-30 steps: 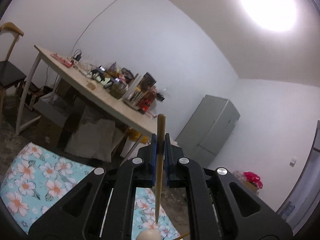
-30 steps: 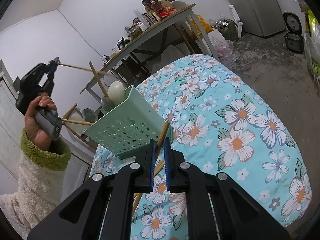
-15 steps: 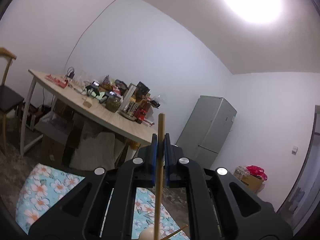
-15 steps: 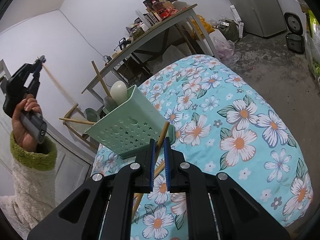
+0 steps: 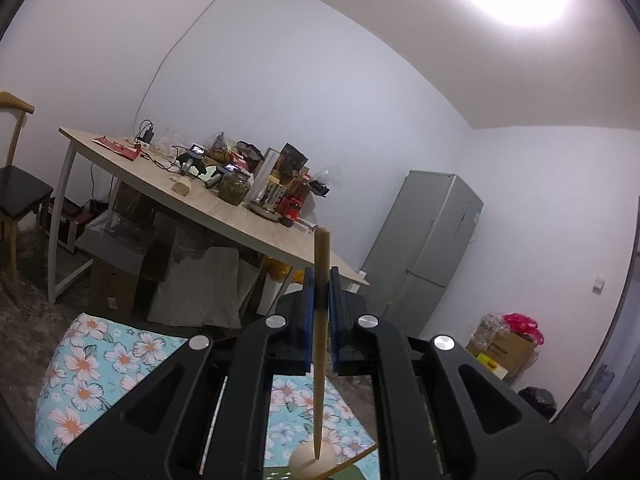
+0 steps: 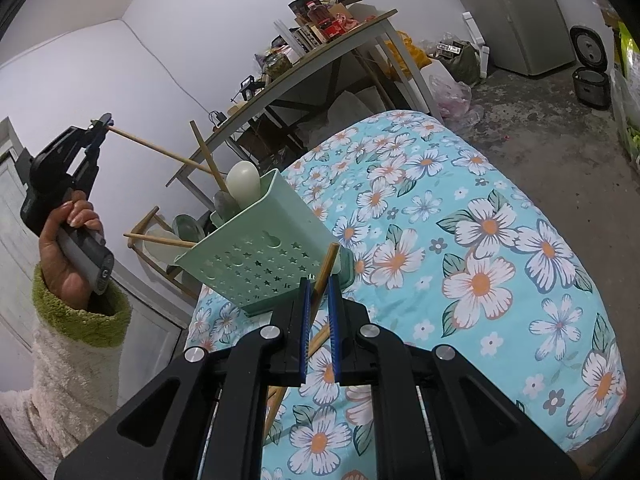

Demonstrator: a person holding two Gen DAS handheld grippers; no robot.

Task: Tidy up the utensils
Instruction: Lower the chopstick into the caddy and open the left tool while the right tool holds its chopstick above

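Clamping one chopstick (image 5: 320, 320) each, left tongs (image 5: 319, 320) raised beside caddy (image 6: 260, 256).

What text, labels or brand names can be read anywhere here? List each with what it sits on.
None can be read.
Packages and bottles on the wooden table: print too small and blurred.
Fridge sticker: blurred.
Cardboard box by the wall: no legible print.
Green utensil basket: only star and round cut-outs, no words.

Wood chopstick (image 5: 321, 320), matt plastic caddy (image 6: 256, 264), floral cloth (image 6: 480, 248)
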